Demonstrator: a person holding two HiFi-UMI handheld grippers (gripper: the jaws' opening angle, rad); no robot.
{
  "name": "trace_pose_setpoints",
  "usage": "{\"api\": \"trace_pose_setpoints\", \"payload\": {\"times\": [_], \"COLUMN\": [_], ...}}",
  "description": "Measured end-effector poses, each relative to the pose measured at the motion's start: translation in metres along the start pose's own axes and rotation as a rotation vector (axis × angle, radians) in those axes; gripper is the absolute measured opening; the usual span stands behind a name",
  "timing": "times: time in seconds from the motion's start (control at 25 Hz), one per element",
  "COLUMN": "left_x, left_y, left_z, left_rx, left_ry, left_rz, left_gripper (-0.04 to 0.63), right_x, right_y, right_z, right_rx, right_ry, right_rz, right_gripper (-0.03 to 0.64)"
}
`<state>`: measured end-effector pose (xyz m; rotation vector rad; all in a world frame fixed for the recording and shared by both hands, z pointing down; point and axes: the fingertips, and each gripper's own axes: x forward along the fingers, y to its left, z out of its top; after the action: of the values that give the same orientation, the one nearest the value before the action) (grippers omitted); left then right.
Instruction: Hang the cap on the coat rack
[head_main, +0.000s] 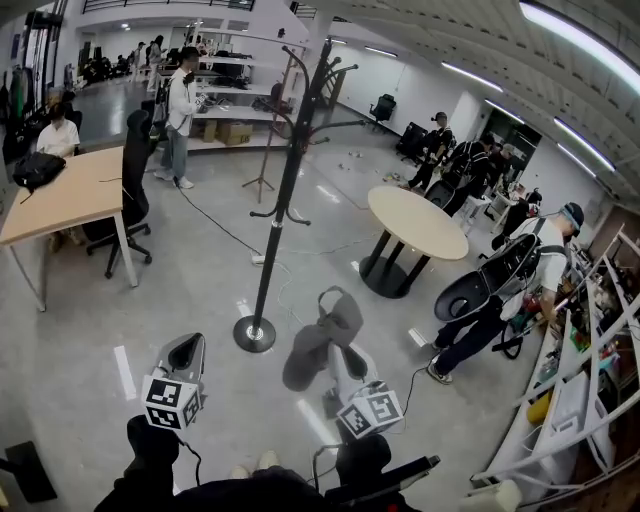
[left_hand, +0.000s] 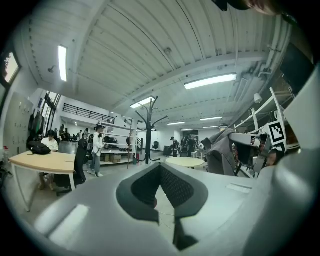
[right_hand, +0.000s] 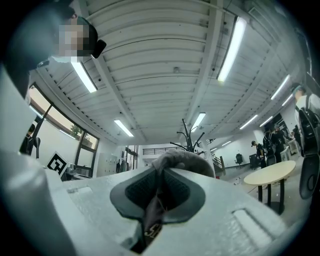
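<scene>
Transport step: we hold the grey cap (head_main: 320, 340) in mid-air, clamped in the right gripper (head_main: 338, 372); the left gripper (head_main: 186, 352) is closed and empty. Next, in our judgement: raise the cap onto 1 hook of the coat rack (head_main: 283, 180) ahead.

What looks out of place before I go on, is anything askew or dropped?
Nothing stands out. The cap hangs limp from the right gripper's shut jaws, the coat rack stands upright with bare hooks, and the left gripper is empty.
</scene>
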<state>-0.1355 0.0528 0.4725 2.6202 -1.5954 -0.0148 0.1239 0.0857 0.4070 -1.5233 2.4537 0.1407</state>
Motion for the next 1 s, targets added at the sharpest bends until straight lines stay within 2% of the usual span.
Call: {"api": "trace_pose_setpoints", "payload": {"times": [0.32, 1.0], "left_x": [0.02, 0.112], "left_y": [0.012, 0.037], "left_z": [-0.002, 0.002], "left_rx": [-0.006, 0.006], "left_ry": [0.004, 0.003], "left_rz": [0.004, 0.03], "left_gripper": [0.003, 0.003], "right_x": [0.025, 0.102], "right_y": [-0.014, -0.078], "right_z": [0.0, -0.027], "right_rx": [0.009, 0.004], "right_ry": [-0.013, -0.003], "right_rz": [0.013, 0.041], "right_gripper": [0.023, 0.023]}}
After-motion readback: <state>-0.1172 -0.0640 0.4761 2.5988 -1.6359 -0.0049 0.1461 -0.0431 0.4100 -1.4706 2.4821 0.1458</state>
